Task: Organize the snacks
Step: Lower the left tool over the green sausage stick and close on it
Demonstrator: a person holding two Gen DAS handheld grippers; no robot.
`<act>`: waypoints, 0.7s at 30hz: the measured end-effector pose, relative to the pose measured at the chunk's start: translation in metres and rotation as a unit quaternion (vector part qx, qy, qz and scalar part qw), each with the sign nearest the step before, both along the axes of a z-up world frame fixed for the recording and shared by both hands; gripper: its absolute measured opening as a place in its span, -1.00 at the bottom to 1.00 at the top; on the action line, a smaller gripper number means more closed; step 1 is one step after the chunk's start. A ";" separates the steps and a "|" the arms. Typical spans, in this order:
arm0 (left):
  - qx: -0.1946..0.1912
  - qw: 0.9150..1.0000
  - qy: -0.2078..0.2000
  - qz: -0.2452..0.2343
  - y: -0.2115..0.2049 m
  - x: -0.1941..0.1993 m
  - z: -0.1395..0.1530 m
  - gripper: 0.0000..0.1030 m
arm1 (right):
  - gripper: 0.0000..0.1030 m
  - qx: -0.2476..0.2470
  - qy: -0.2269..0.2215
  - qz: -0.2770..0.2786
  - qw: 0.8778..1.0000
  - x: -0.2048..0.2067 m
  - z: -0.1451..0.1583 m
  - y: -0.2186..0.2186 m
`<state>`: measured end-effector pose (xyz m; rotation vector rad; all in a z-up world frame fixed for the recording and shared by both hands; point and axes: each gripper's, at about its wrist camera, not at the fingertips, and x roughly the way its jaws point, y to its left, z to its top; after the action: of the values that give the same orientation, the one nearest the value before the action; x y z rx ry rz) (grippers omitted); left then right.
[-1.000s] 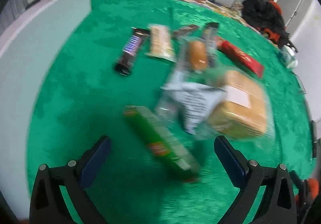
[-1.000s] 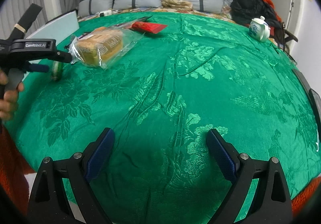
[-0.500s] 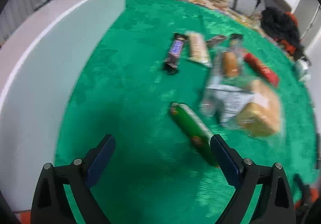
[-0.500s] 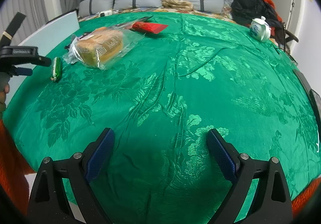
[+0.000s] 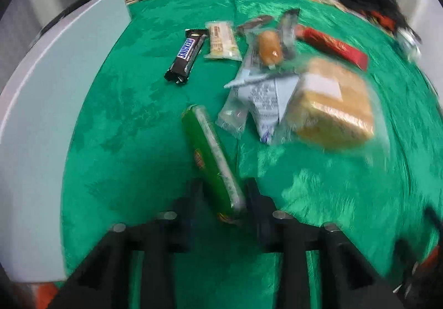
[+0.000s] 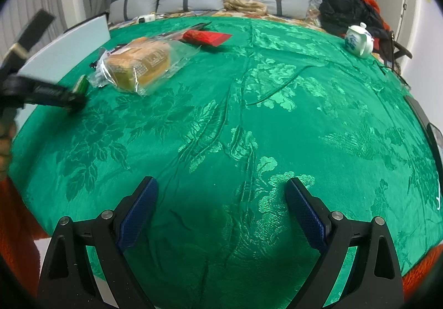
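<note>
A long green snack pack (image 5: 210,154) lies on the green cloth, and its near end sits between the fingers of my left gripper (image 5: 223,192). The jaws are closing and the pads touch its sides. Beyond it lie a Snickers bar (image 5: 187,55), a cracker pack (image 5: 221,41), a bun in clear wrap (image 5: 268,48), a red pack (image 5: 332,47) and a bagged bread loaf (image 5: 329,104). The right wrist view shows the left gripper (image 6: 69,100) blurred at the far left beside the loaf (image 6: 138,65). My right gripper (image 6: 221,184) hangs open over bare cloth.
A pale flat board (image 5: 55,87) runs along the left edge of the cloth. A white teapot (image 6: 358,41) stands at the far right, with dark bags and cushions behind it. A person's hand (image 6: 5,148) holds the left gripper.
The left gripper swung out toward the board, then came back over the green pack, and its jaws went from wide open to nearly closed around it. The right gripper has not moved.
</note>
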<state>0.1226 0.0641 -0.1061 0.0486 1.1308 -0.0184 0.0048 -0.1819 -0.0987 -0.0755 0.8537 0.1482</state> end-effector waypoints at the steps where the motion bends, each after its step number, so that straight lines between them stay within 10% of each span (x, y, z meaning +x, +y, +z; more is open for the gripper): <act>1: 0.001 1.000 0.004 -0.013 0.005 -0.003 0.001 -0.53 | 0.86 0.000 0.001 -0.001 1.000 0.001 0.000 0.000; 7: -0.021 1.000 0.001 -0.019 0.039 -0.005 0.000 -0.51 | 0.86 0.000 0.004 -0.005 1.000 0.003 0.000 0.001; 12: -0.006 1.000 -0.022 -0.007 0.030 -0.009 -0.004 0.41 | 0.86 0.000 0.001 -0.004 1.000 0.002 0.000 0.001; 18: -0.017 1.000 -0.023 0.011 0.033 -0.009 -0.006 0.41 | 0.86 0.000 -0.003 -0.001 1.000 0.000 0.000 0.000; 21: -0.018 0.999 -0.022 0.016 0.041 -0.012 -0.001 -0.15 | 0.86 0.000 -0.003 -0.002 1.000 -0.001 0.000 0.000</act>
<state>0.1110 0.1053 -0.1075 -0.0007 1.0878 -0.0092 0.0042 -0.1816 -0.0990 -0.0736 0.8485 0.1453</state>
